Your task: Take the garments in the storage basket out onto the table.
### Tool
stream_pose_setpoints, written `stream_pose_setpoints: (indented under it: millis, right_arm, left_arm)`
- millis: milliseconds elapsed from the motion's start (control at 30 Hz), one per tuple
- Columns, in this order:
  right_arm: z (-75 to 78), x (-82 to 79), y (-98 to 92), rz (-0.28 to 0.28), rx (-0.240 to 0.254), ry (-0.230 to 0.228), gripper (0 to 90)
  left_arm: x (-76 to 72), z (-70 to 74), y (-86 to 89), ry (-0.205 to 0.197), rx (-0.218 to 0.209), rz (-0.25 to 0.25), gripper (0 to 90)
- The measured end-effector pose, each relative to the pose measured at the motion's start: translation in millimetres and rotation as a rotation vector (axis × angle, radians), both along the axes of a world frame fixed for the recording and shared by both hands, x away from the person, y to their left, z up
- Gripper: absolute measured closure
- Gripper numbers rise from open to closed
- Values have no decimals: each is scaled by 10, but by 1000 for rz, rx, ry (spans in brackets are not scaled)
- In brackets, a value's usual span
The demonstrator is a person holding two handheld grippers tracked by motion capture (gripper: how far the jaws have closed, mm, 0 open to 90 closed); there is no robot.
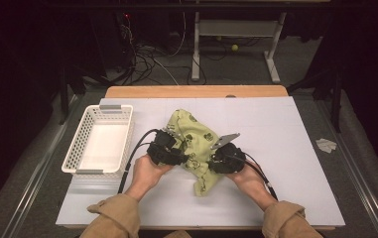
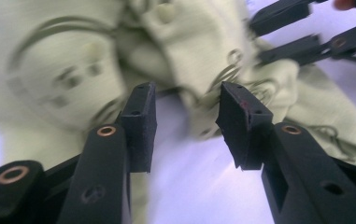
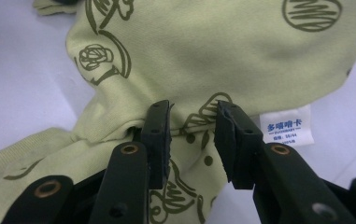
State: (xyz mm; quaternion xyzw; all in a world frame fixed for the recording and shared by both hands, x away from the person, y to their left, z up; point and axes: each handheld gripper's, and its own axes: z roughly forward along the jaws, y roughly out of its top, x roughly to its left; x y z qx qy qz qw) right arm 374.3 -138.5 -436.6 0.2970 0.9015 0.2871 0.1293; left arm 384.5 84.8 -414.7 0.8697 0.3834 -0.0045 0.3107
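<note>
Cloth [image 1: 192, 144], a soft pale-green knit printed with dark olive line drawings, lay crumpled on the white table [image 1: 285, 163] near its middle, just right of the white slotted plastic basket [image 1: 99, 141]. In the high view its long axis ran from a broad, bunched upper end down to a narrow tail pointing toward the person's side of the table. A small white sewn-in label [image 3: 286, 126] with blue print stuck out from one seam. The left gripper [image 2: 187, 121] sat at the cloth's left edge with its black jaws spread, bare table between them and the fabric just ahead of the pads. The right gripper [image 3: 193, 133] rested over the cloth's right side, jaws parted, a gathered fold lying between them; whether the pads [image 3: 159, 135] pressed it I could not tell.
</note>
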Motion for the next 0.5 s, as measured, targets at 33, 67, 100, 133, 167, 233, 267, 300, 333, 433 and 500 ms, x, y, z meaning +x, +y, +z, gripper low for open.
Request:
stream_pose_setpoints:
  millis: [33,67,100,133,167,233,267,300,333,433,500]
  right_arm:
    - [-7,-1,11,3,-2,0,667]
    - [-10,-3,17,2,-6,-2,665]
    - [-10,-6,18,1,-9,-5,658]
    - [-6,-4,7,1,-8,-5,647]
    - [3,-5,-10,-7,-3,-2,636]
    - [15,-2,-60,-19,8,4,614]
    - [15,0,-79,-24,11,9,598]
    - [9,5,-103,-30,18,22,582]
    - [-8,9,-122,-37,23,43,578]
    - [-80,-3,-108,-30,-10,72,584]
    - [-131,-4,-77,-22,-33,77,612]
  left_arm:
    - [5,-8,-27,2,3,-5,537]
    - [21,-23,-56,10,8,-9,552]
    - [21,-23,-56,10,8,-9,594]
    - [37,-36,-68,19,9,-9,638]
    - [67,-59,-70,33,12,-6,672]
    - [81,-68,-55,42,9,-7,716]
    - [78,-67,-47,39,12,-8,723]
    - [67,-60,-38,32,19,-10,726]
    - [50,-51,-30,23,24,-11,729]
    - [-5,-25,20,7,26,-15,730]
    - [-35,-12,65,-2,22,-9,730]
